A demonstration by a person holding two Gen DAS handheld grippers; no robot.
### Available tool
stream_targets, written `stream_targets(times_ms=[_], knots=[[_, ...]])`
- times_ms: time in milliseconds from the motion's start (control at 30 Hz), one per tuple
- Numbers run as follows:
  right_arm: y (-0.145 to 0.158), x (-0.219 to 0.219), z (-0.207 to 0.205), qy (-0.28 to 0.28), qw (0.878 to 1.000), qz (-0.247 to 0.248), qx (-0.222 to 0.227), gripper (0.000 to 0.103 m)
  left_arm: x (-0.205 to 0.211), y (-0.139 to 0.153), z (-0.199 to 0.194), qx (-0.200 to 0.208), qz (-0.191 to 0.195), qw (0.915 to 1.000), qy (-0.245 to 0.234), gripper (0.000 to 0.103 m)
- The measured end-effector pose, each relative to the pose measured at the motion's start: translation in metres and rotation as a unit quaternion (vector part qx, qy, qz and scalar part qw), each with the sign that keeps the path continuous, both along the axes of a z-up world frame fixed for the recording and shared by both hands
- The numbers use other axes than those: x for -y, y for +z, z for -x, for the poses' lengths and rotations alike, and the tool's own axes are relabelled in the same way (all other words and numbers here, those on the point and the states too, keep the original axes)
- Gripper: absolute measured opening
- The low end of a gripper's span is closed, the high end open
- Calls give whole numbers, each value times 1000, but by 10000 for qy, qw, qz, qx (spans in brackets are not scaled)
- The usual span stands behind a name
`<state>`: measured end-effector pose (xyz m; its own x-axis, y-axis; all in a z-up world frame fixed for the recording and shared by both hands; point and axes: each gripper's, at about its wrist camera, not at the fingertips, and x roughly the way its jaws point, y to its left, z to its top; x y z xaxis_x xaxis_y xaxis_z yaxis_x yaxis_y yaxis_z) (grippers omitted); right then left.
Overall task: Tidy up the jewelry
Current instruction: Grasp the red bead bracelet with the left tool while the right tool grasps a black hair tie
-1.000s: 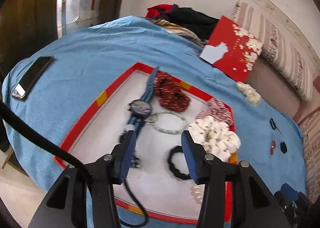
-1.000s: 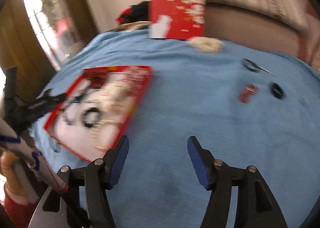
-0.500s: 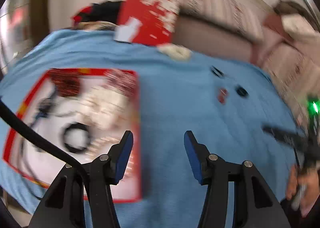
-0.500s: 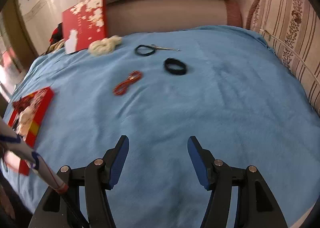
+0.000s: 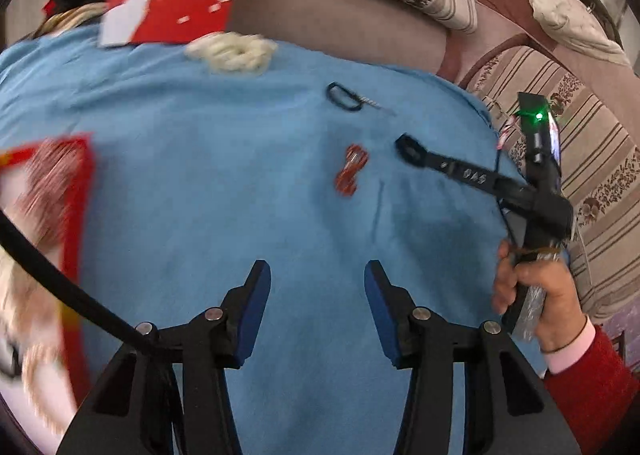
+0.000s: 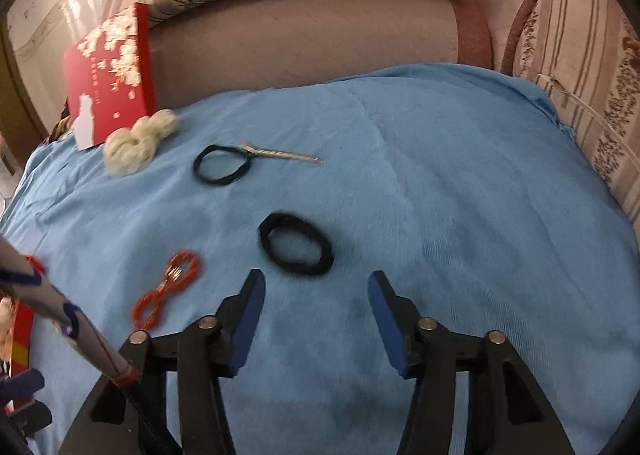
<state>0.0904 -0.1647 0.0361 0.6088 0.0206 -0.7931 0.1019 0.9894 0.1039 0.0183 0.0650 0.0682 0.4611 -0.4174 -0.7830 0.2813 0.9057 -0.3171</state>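
Observation:
On the blue cloth (image 6: 440, 183) lie a thick black hair tie (image 6: 297, 249), a red beaded bracelet (image 6: 168, 289), a thin black hair tie (image 6: 222, 166) and a silver hair pin (image 6: 284, 154). My right gripper (image 6: 316, 281) is open with its jaws closing; the thick hair tie lies just past its fingertips, not between them. My left gripper (image 5: 315, 271) is open, closing slightly, over bare cloth well short of the bracelet (image 5: 351, 169). In the left wrist view a hand (image 5: 536, 295) holds the right gripper, whose tip sits right of the bracelet.
The red tray (image 5: 76, 183) with several pieces of jewelry is blurred at the left edge. A cream scrunchie (image 6: 138, 141) and a red flowered box (image 6: 110, 71) sit at the cloth's far side. Striped sofa cushions (image 6: 580, 95) border the back and right.
Both views have swung away from the red tray to the loose items on the cloth. The right gripper has come close to the thick black hair tie, and its jaws have narrowed.

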Motion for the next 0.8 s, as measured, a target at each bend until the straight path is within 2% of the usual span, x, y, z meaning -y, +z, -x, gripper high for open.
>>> stream_targets(times_ms=[100,167,333,400,433,467,500,533,633,800], knots=[[-7,6,-16,49,10000,-21,-63,56,30,-4,-28,43,-96,9996,-266,48],[-13,8,-24,82,9999,-50,-123,56,54,-14,-52,-67,-142,9989,-440,48],[-18,15,-34,106,9997,-203,-87,56,88,-37,-84,-271,-248,9975,-603,48],[-19,14,-35,129,9997,-169,-69,46,95,-44,-89,-302,-264,9973,-614,48],[-20,13,-36,139,9998,-131,-74,32,97,-45,-90,-251,-275,9975,-602,48],[-20,12,-36,145,9998,-75,-71,21,101,-45,-89,-200,-326,9974,-608,45],[-20,10,-35,162,9999,0,-60,16,104,-46,-87,-156,-426,9971,-611,22],[-21,8,-35,172,9998,25,-65,9,107,-47,-88,-149,-550,9964,-624,7],[-14,7,-27,132,9998,-121,-76,6,101,-42,-85,-262,-385,9972,-588,7],[16,-1,1,206,9995,-225,115,6,68,-13,-59,-126,-80,9992,-383,7]])
